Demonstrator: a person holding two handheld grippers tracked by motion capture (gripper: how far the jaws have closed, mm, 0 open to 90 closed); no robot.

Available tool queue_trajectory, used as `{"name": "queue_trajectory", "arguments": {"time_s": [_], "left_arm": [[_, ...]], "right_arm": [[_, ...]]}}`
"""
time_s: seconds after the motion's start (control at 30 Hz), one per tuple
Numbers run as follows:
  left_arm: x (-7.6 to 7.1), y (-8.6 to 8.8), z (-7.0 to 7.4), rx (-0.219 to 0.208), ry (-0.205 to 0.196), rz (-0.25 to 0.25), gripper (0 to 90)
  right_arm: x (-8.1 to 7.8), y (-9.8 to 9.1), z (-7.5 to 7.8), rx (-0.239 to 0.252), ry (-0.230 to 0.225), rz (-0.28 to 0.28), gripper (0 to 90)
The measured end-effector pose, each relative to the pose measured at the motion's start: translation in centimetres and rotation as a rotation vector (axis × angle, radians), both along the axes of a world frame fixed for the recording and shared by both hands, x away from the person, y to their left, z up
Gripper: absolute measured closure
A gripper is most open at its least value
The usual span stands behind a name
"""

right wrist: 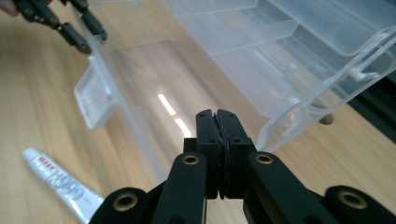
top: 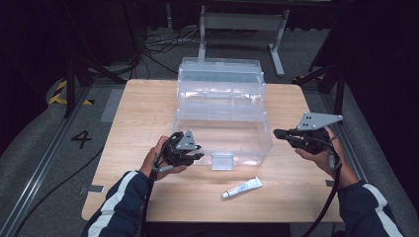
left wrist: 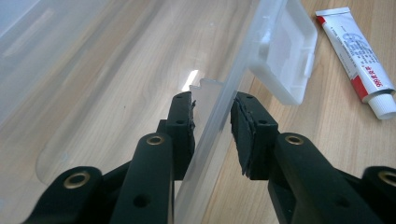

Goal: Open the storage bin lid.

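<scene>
A clear plastic toolbox (top: 222,126) stands open on the wooden table (top: 138,113), its tiered trays (top: 220,79) swung up and back. My left gripper (top: 200,155) is at the box's front left; in the left gripper view its jaws straddle the front wall (left wrist: 219,116) with both pads against it. The white latch flap (left wrist: 285,56) hangs just beyond. My right gripper (top: 276,132) hovers off the box's right end, shut with nothing between its pads (right wrist: 217,116). A white and red tube (top: 242,187) lies on the table in front of the box.
In the right gripper view the left gripper (right wrist: 84,28) shows at the top left on the box wall, with the tube (right wrist: 60,184) at the lower left. Cables and a metal stand (top: 242,24) lie on the floor beyond the table's far edge.
</scene>
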State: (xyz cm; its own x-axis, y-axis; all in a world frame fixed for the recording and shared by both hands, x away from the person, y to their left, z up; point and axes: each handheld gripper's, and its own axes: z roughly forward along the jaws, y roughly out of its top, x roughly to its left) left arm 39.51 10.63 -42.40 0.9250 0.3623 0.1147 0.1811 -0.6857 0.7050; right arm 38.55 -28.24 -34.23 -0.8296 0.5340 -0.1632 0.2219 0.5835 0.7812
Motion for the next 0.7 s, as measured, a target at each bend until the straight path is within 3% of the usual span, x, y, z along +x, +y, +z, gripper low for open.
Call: {"name": "queue_trajectory", "arguments": {"time_s": [0.2, 0.43, 0.53, 0.7], "left_arm": [[-0.3, 0.1, 0.2, 0.008, -0.009, 0.001, 60.3], [-1.0, 1.1, 1.2, 0.008, -0.052, 0.060, 44.1], [-1.3, 2.0, 1.7, -0.015, -0.068, 0.097, 36.0], [-2.0, 3.2, 2.3, -0.037, -0.090, 0.121, 31.3]], "right_arm": [[-1.2, 0.3, -1.2, -0.031, 0.027, 0.040, 88.2], [-1.7, 1.0, -2.3, -0.053, 0.056, 0.077, 86.7], [-2.0, 1.5, -2.9, -0.068, 0.072, 0.101, 86.0], [-2.4, 2.2, -3.6, -0.082, 0.092, 0.131, 85.2]]}}
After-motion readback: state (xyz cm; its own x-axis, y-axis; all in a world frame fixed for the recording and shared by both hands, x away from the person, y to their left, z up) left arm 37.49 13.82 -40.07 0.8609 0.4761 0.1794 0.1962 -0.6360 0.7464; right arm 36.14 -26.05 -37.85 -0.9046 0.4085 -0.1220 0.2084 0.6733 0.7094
